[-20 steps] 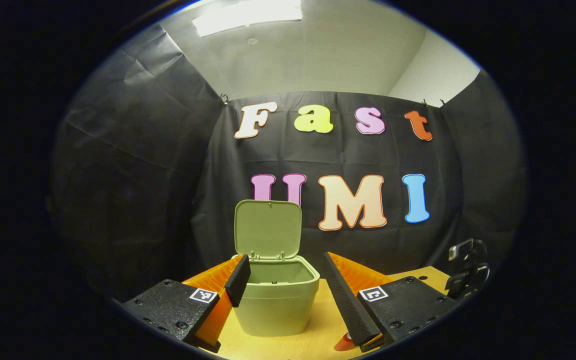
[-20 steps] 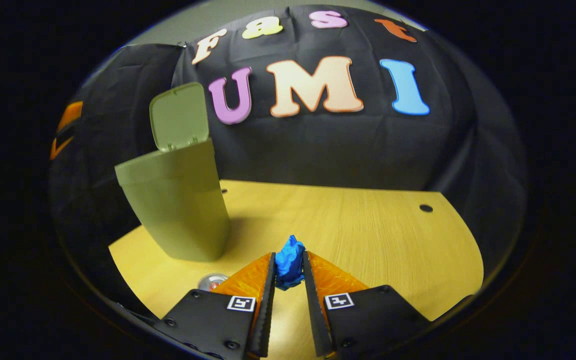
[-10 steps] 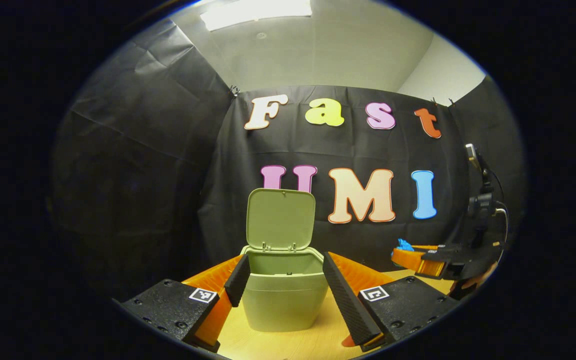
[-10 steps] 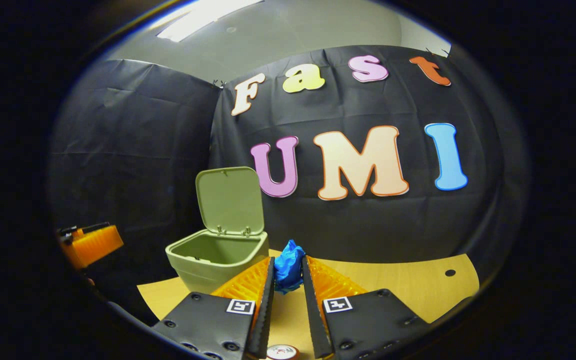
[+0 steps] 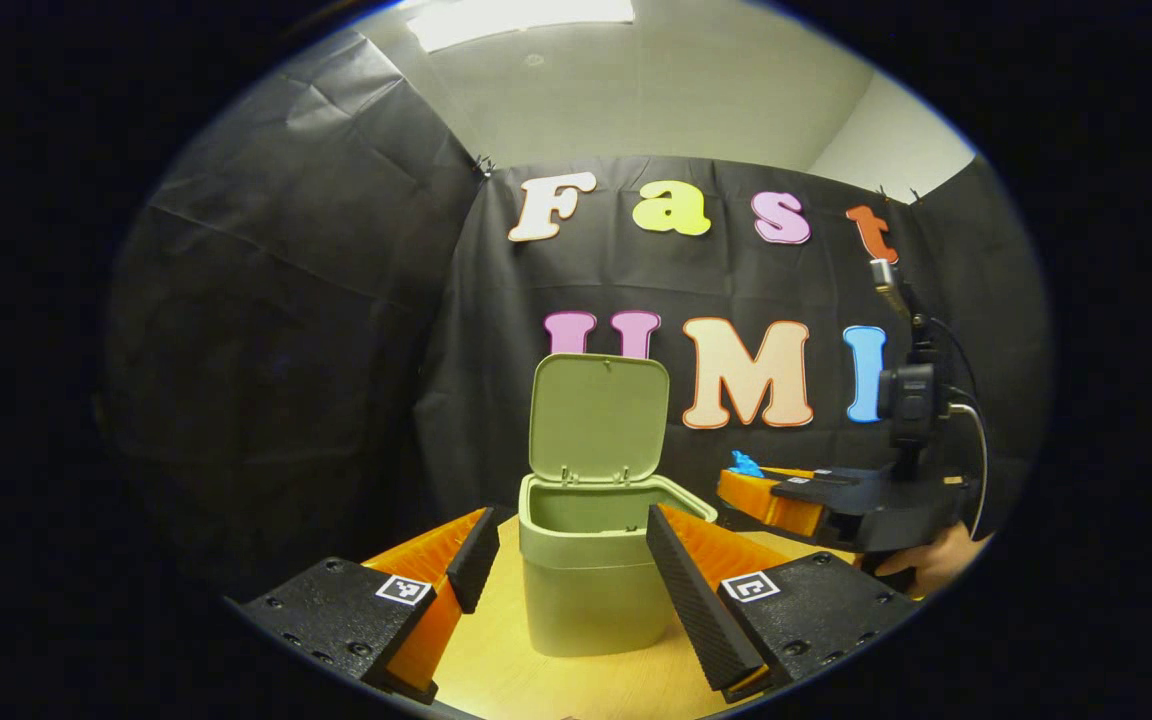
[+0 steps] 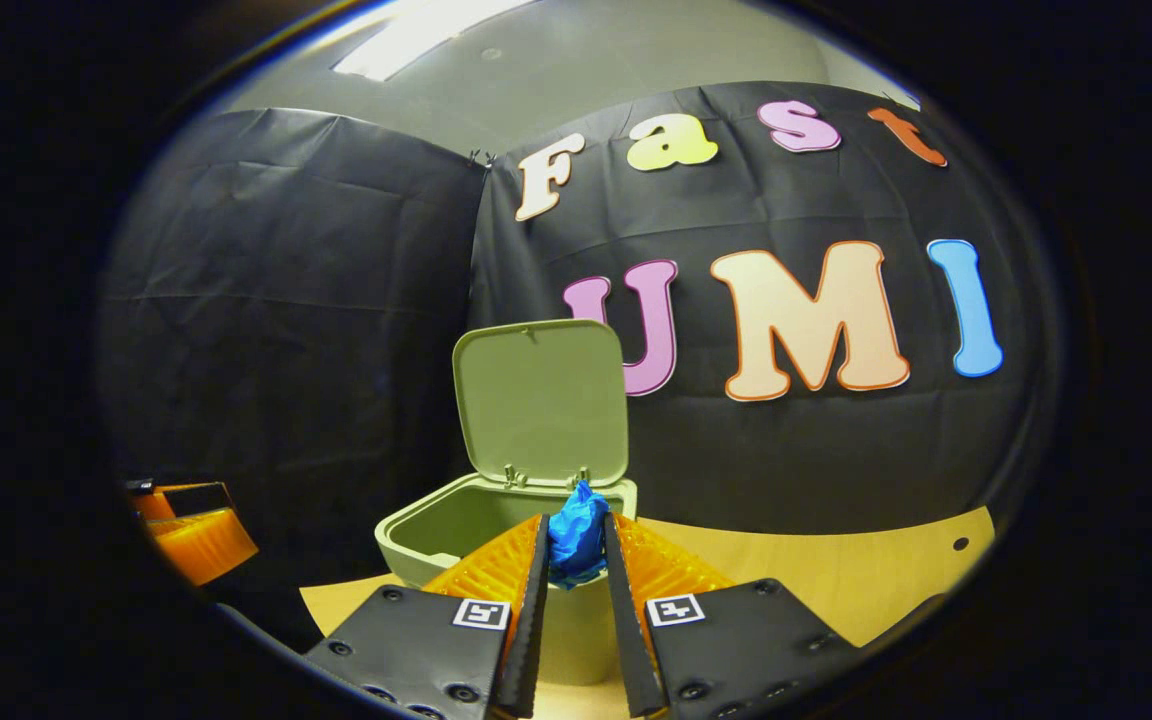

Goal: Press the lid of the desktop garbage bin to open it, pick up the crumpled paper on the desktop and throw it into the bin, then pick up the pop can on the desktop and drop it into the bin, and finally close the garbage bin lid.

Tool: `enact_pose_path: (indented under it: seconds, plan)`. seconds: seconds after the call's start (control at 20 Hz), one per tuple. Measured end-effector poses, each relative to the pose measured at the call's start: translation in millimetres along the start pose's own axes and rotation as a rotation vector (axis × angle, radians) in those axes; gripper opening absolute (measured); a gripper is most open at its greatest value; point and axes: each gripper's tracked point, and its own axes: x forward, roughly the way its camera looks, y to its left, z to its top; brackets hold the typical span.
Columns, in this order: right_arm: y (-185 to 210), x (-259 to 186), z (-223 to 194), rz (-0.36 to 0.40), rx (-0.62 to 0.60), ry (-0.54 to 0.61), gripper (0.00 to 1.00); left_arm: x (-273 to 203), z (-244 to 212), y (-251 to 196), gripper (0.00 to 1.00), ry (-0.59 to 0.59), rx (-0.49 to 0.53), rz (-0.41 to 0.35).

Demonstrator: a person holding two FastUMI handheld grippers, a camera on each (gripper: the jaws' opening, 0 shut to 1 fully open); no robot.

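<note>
We've got the crumpled paper (image 6: pixel 577 535), a blue wad, clamped between the fingers of the right gripper (image 6: pixel 576 560); both fingers press on it, tips nearly together w/ just the wad between. It sits in the air just short of the bin's (image 6: pixel 436 525) near rim, right in front of the opening as the right gripper view has it. From the left gripper view the same wad (image 5: pixel 744 464) pokes up at the tip of the right gripper (image 5: pixel 736 490), which comes in from the side, roughly level, tip just beside the bin's (image 5: pixel 591 590) rim and a bit above it, not yet over the hole as far as we can tell.

The lid (image 5: pixel 597 418) stands upright at the back, hinged, so the mouth is free.

What counts next, we'd say: the opening lies ahead of and slightly below the wad, along the gripper's own axis. A short push fwd, then release, should do it.

The left gripper (image 5: pixel 566 560) hangs w/ jaws apart, nothing in them, the bin between its fingers but farther off. A hand (image 5: pixel 926 565) holds the right tool. The table (image 6: pixel 836 580) lies beyond.
</note>
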Motion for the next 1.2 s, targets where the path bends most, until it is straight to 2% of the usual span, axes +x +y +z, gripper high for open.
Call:
enact_pose_path:
  seconds: [0.3,0.55,0.85,1.2]
  plan:
    - [10,37,-22,-0.023,-0.025,0.046,0.34,5,-4,15,0.90,0.015,0.022,0.002]
    - [8,27,-8,-0.023,-0.037,0.001,0.99,11,-2,11,0.90,0.000,0.023,-0.015]
    - [-35,-29,24,-0.108,-0.023,-0.074,0.99,21,-1,-18,0.91,-0.011,0.006,-0.062]
    - [-140,-125,61,-0.290,-0.033,-0.119,0.99,24,-9,-88,0.90,-0.015,-0.022,-0.187]
